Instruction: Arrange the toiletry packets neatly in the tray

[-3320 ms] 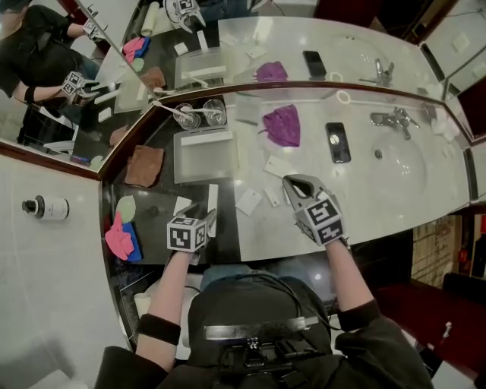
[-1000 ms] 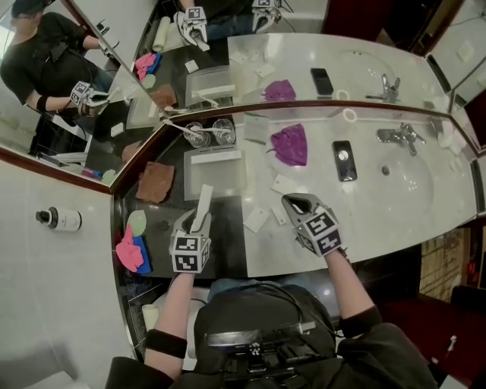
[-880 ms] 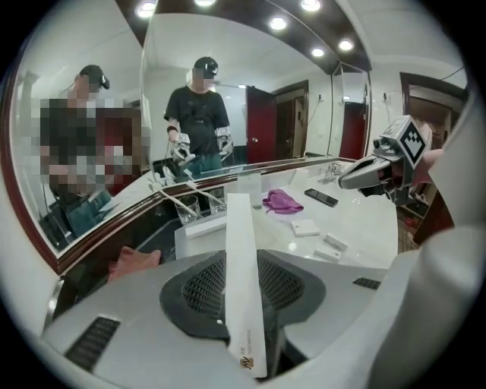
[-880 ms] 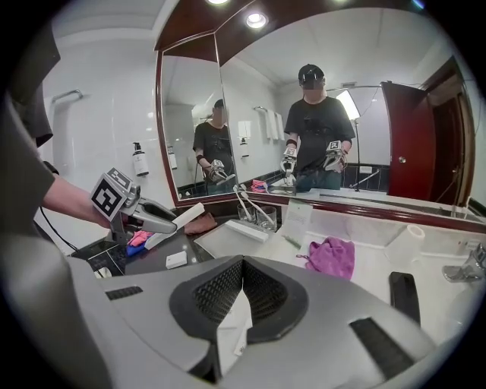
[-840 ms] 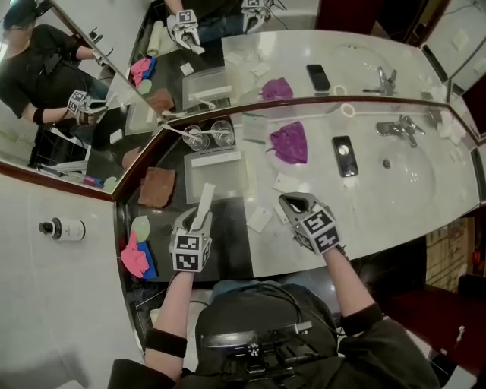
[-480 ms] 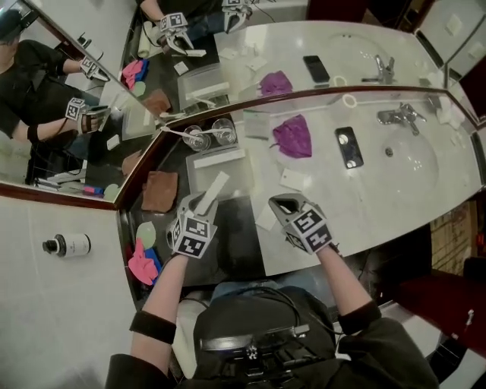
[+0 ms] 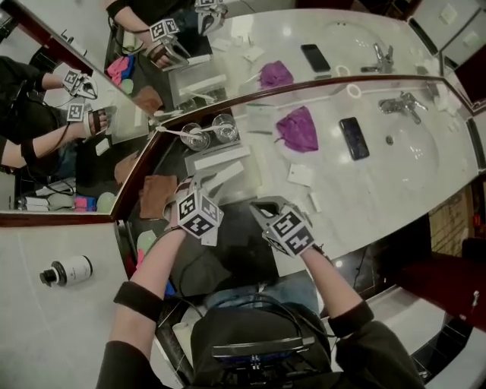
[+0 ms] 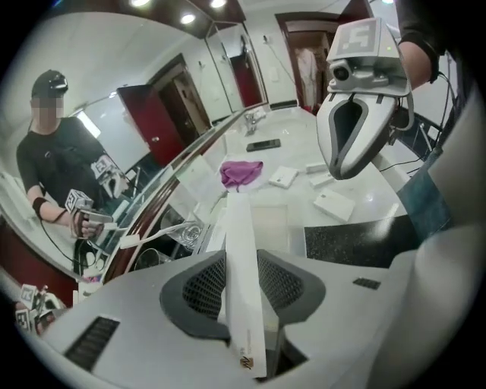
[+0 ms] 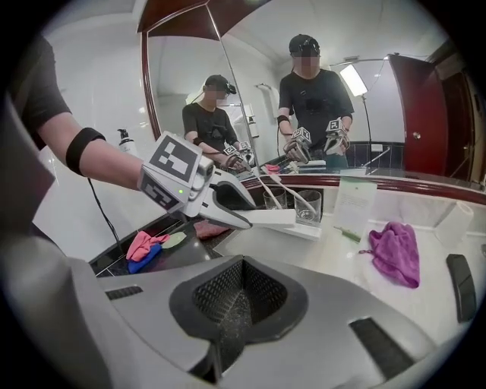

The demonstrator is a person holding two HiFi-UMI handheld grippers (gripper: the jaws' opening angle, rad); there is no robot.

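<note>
Long packet (image 8: pixel 244 281) — on edge, lengthwise toward tray (image 8: pixel 278 228).

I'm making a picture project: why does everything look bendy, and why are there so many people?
Head view: the wide lens curves the white counter, and the mirror doubles it. Left gripper view: dark rounded corners, glaring ceiling lamps, and the long white packet looms huge. Right gripper view: one person, doubled by mirrors.
</note>
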